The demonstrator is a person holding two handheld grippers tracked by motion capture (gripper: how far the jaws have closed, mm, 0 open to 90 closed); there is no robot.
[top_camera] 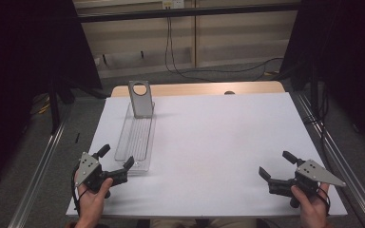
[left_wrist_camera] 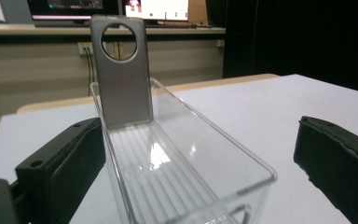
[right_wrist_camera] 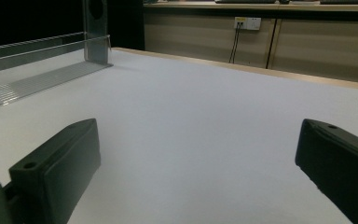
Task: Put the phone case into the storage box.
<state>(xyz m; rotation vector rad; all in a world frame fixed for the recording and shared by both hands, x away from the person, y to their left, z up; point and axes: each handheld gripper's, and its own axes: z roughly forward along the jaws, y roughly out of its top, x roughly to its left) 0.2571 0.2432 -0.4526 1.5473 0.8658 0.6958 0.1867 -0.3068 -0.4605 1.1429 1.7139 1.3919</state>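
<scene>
High view shows your left gripper (top_camera: 116, 168) spread open at the near end of the clear tray (top_camera: 136, 137), nothing grasped yet, grey phone case (top_camera: 140, 99) standing inside, right gripper (top_camera: 271, 176) open and idle.

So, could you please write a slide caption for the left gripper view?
Open left gripper at the near end of a clear tray holding an upright grey phone case.

Clear glossy ribbed plastic tray (left_wrist_camera: 177, 158), matt grey metal plate (left_wrist_camera: 121, 79), matt white tabletop (top_camera: 218, 137)
</scene>
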